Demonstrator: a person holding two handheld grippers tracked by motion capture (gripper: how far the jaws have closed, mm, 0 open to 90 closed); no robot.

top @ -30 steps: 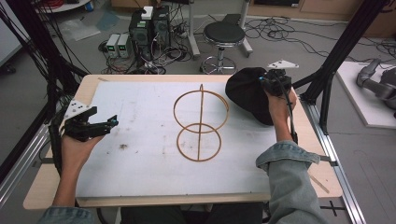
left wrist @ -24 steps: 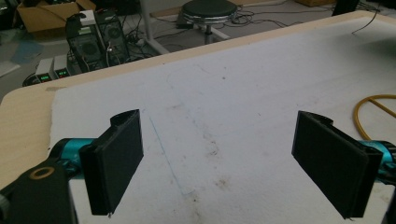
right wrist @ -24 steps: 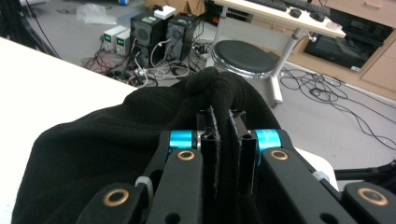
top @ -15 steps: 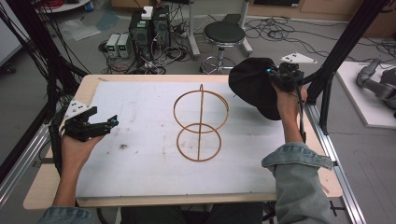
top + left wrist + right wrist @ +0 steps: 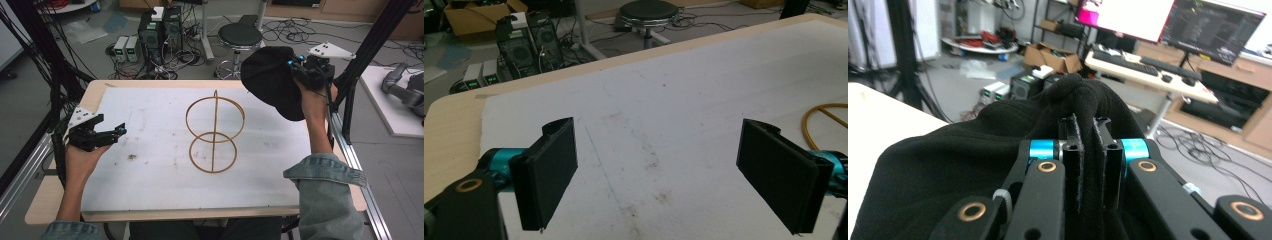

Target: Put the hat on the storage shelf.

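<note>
My right gripper (image 5: 298,69) is clamped on the black hat (image 5: 270,80), held above the table's (image 5: 150,100) far right corner. My left gripper (image 5: 112,132) sits near the left edge, jaws wide apart and empty. The wire stand (image 5: 214,134) stands mid-table.
</note>
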